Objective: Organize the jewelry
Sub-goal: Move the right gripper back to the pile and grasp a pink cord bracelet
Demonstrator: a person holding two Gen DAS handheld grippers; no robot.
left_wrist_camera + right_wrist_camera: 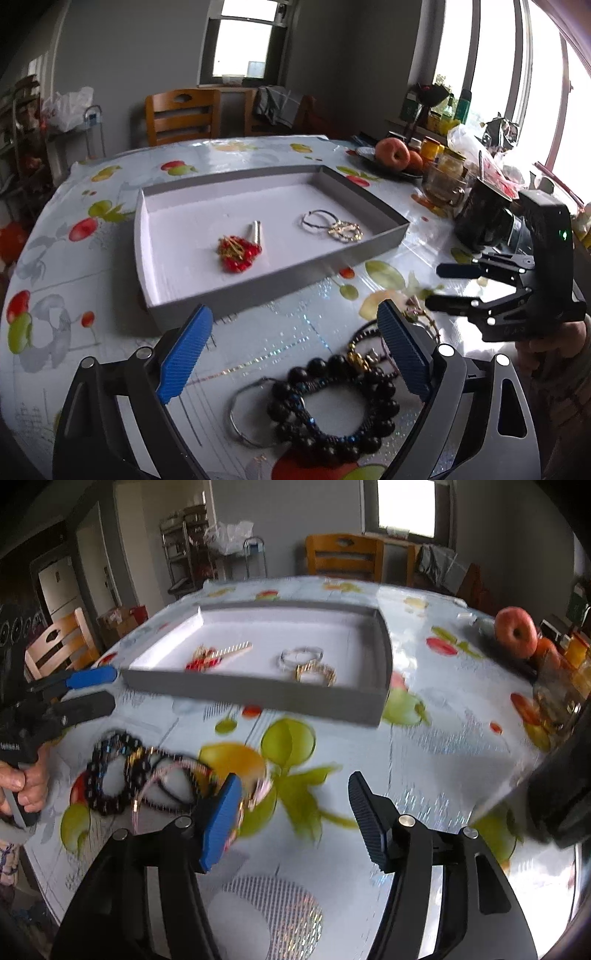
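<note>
A shallow grey box [369, 218] with a white floor holds a red bead ornament [238, 253], a silver ring [317, 221] and a gold bracelet [345, 230]. The box also shows in the right wrist view [258, 698]. A pile of black bead bracelets [332, 398] and a thin silver bangle [240, 417] lies on the table between the fingers of my open left gripper [295, 354]. My right gripper [293, 819] is open and empty, with the pile [122, 771] to its left. It also shows in the left wrist view [447, 288], right of the pile.
A fruit-print cloth covers the table [92, 258]. Apples on a plate [395, 155], jars [448, 162] and a dark mug [480, 221] crowd the right side. Wooden chairs [181, 114] stand beyond the far edge.
</note>
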